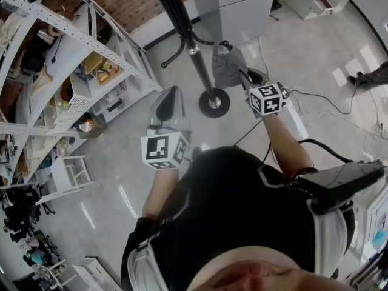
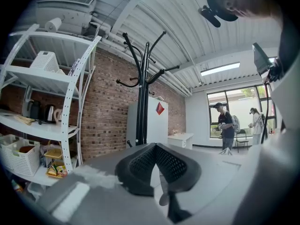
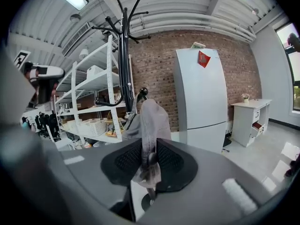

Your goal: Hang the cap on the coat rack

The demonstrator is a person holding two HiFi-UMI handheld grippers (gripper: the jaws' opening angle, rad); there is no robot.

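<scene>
At the far left stands a white metal shelving unit loaded with baskets and small goods, against a red brick wall. Beside it the left gripper points level toward the room, its black ribbed jaws closed tip to tip with nothing between them. Further right rises the tall black metal coat rack with curved hooks and a round base on the pale floor. Just right of its pole hangs the soft grey fabric cap, close under one of the lower hooks; whether it touches that hook cannot be told. The right gripper has its jaws clamped on the cap's fabric, holding it up off the floor. Behind stands a tall white cabinet.
</scene>
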